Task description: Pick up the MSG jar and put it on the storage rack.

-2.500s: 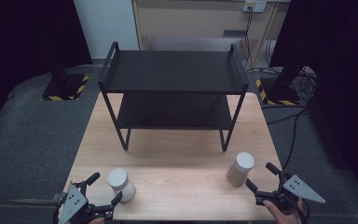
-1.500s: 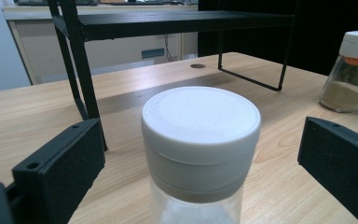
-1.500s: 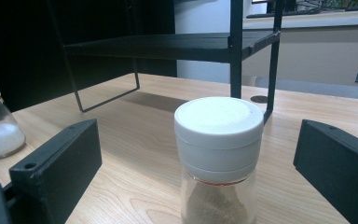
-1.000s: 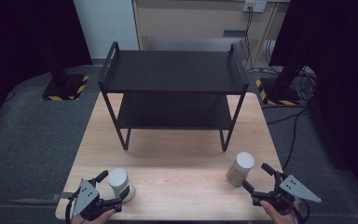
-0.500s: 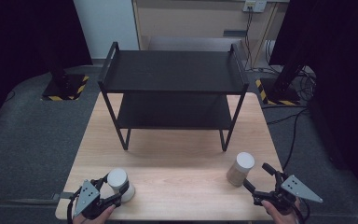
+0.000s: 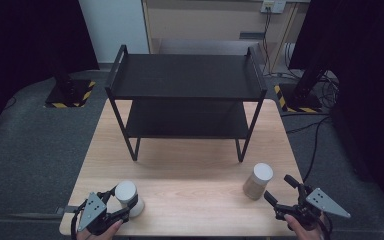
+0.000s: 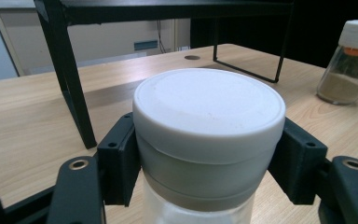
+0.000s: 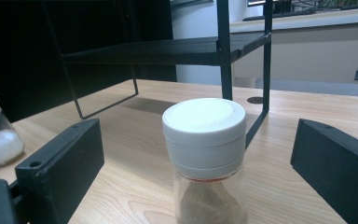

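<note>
At the near left, the left gripper (image 6: pixel 119 205) is clamped on the white-lidded jar (image 6: pixel 127 196) standing on the bench (image 6: pixel 190 175). At the near right, the right gripper (image 6: pixel 282 191) is spread wide, just short of the brown-powder jar (image 6: pixel 258 181). Farther back stands the black two-tier shelf (image 6: pixel 187 95).

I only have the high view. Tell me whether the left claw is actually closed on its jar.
Observer: Yes. In the left gripper view the left claw has both jaws pressed against the white-lidded clear glass jar of white powder, just under the lid.
Operator: Now report the right claw.
Observer: The right claw is open, its jaws standing apart on either side of the white-lidded clear glass jar of brown powder.
Operator: Confirm that jar's seal.
Observer: An orange band shows under its lid.
</note>
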`<act>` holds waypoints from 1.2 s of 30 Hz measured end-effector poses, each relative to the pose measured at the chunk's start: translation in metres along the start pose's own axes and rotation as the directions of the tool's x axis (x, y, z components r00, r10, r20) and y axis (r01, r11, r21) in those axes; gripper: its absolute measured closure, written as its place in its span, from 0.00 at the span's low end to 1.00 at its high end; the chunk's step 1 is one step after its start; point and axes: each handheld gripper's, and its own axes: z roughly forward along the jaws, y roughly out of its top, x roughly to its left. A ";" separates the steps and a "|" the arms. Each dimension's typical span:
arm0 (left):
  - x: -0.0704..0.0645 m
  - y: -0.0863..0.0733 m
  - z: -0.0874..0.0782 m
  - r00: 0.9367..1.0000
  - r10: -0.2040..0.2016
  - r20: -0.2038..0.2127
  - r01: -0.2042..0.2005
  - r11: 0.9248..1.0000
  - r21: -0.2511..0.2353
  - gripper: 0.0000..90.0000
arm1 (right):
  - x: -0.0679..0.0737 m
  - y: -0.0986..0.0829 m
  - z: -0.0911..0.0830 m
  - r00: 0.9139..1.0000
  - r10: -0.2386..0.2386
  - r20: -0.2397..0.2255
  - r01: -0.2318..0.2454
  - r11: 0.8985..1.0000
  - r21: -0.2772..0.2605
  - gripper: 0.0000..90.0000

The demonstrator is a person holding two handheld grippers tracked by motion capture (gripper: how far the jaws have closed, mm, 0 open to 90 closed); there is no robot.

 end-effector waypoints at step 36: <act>-0.003 0.081 -0.013 0.996 0.022 0.090 -0.018 0.999 -0.044 0.36 | -0.001 0.002 -0.003 1.000 -0.006 -0.006 0.006 1.000 0.014 0.03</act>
